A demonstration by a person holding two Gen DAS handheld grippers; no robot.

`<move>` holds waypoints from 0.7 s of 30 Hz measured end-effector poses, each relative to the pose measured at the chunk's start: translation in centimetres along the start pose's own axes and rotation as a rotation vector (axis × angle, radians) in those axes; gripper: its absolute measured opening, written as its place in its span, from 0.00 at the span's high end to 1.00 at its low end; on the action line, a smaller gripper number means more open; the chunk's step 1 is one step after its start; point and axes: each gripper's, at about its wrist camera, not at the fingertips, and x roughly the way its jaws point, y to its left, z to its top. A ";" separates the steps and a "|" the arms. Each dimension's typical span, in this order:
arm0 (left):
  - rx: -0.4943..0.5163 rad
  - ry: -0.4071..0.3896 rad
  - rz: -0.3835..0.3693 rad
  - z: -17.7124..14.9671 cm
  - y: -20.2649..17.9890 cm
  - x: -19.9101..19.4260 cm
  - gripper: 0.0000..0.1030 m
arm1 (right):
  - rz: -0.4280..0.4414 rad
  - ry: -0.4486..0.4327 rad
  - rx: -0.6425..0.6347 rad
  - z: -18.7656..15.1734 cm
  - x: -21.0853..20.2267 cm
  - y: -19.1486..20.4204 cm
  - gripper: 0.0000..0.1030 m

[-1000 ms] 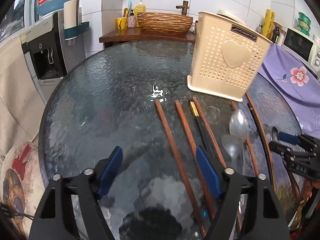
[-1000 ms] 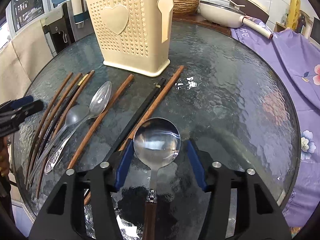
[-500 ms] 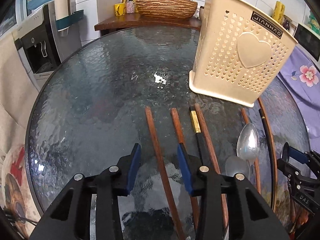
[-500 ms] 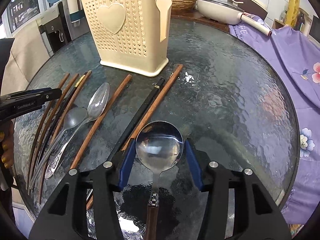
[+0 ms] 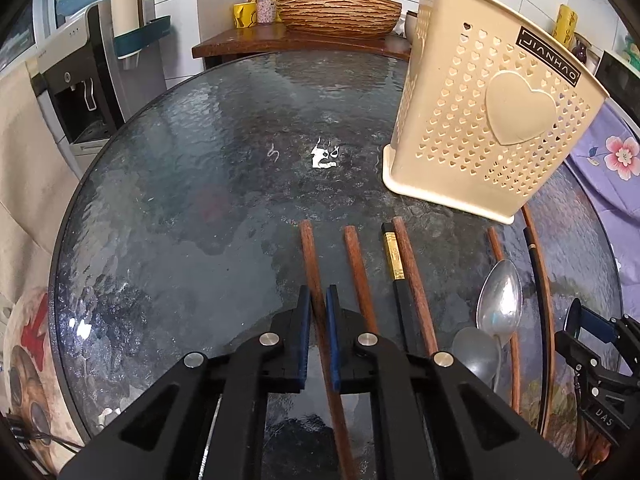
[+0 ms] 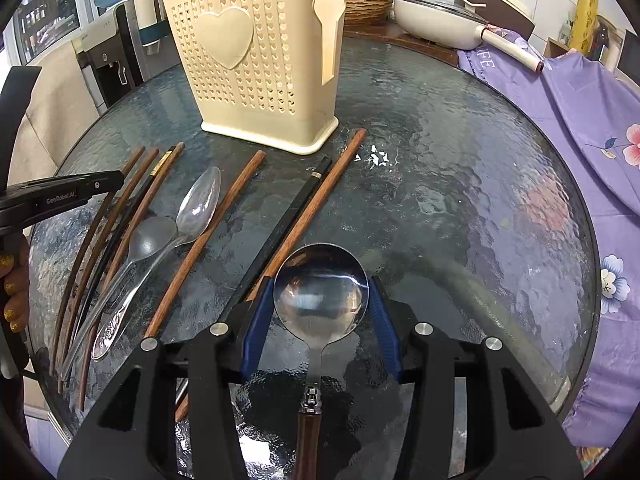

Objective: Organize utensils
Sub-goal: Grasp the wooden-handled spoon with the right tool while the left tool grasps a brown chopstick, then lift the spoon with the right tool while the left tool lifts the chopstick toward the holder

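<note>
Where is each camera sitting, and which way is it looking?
Left wrist: rides on the left gripper, looking down along its blue-padded fingers, shut on a brown wooden chopstick on the round glass table.
Right wrist: rides on the right gripper, its fingers beside a round steel ladle; a hand shows at left.
Both see: the cream plastic utensil basket and the row of chopsticks and spoons.

Round glass table (image 5: 180,208) (textured) bears chopsticks (image 5: 356,256), spoons (image 5: 500,300), utensil basket (image 5: 480,120).
</note>
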 end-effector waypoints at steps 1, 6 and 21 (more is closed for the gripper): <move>0.002 0.000 0.002 -0.1 -0.1 0.0 0.93 | 0.000 0.000 0.000 0.0 0.0 0.0 0.54; -0.004 0.000 -0.001 0.1 -0.3 0.2 0.93 | 0.000 0.000 -0.001 0.0 0.0 0.0 0.54; -0.020 -0.129 -0.077 1.0 -0.3 -4.2 0.94 | 0.053 -0.162 0.013 1.4 -4.6 -0.6 0.54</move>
